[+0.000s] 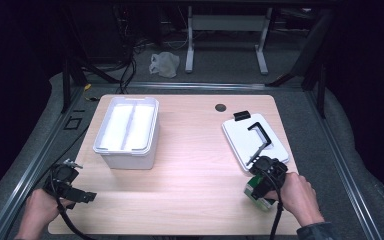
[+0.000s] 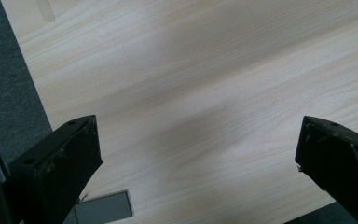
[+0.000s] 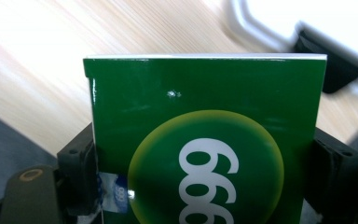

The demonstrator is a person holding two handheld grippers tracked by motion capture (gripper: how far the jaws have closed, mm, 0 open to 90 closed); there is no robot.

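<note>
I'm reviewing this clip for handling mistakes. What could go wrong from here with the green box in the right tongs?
1. The right tongs pinch the green box only low on its sides, so it might pivot or slip if swung quickly.
2. The box sits close to the white lid and its black handle; a move forward could knock them.
3. The white bin lies across the table, so a long carry adds drop risk.
</note>
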